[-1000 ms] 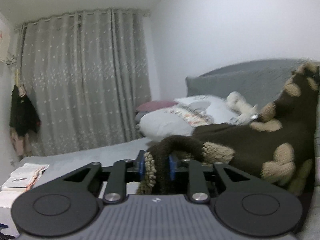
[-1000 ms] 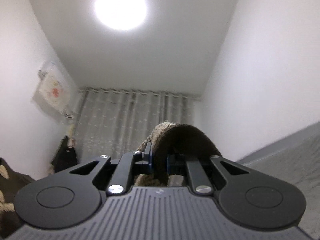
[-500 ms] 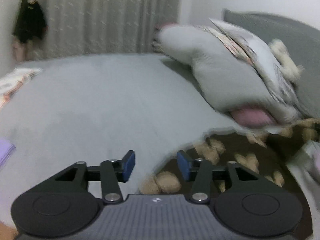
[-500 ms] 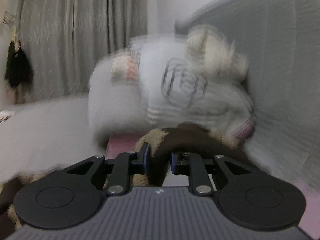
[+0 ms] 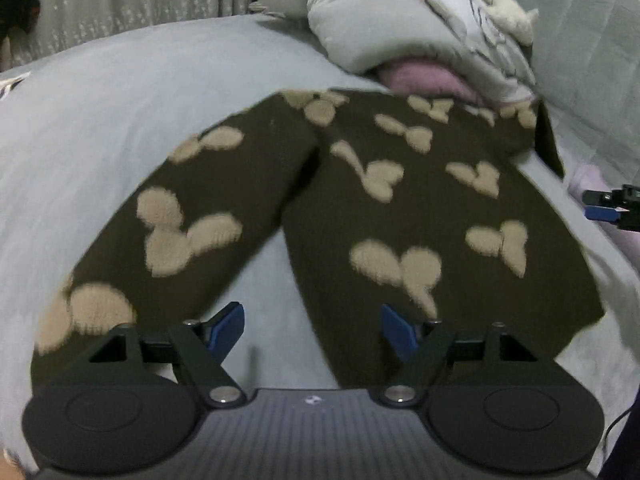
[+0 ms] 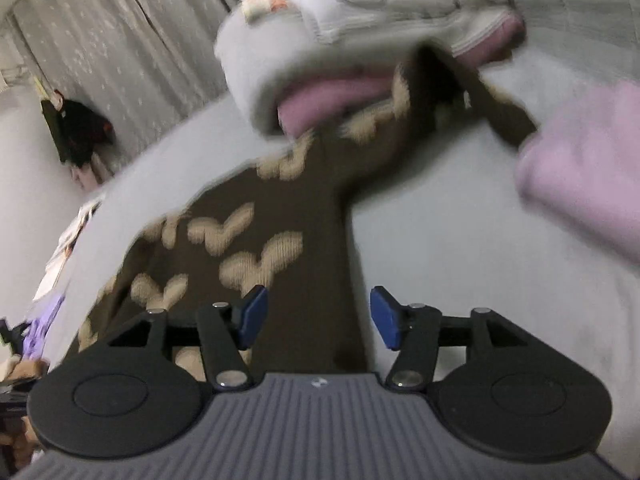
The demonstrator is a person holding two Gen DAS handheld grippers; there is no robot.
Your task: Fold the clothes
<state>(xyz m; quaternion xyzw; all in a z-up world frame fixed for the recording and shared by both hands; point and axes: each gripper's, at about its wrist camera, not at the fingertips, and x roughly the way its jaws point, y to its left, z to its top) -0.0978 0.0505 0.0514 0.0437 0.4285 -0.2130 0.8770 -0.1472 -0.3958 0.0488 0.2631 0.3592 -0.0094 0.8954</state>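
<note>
Brown sweater point(image 5: 400, 208) with beige heart-like patches lies spread flat on the grey bed point(image 5: 120, 100); body toward the near edge, one sleeve point(image 5: 168, 216) angled out to the left. No fold visible in either view, so folding of sleeves and body is left. Top edge lies just beside the pillow pile point(image 5: 400, 20) at the headboard.

Left gripper point(image 5: 311, 330): fingers wide apart, holding nothing, above the hem. Right gripper point(image 6: 316, 318): likewise apart and empty, over the sweater's right side. Lilac garment point(image 6: 592, 168) lies near, to the right.

No brand or writing legible; right view is motion-blurred.
</note>
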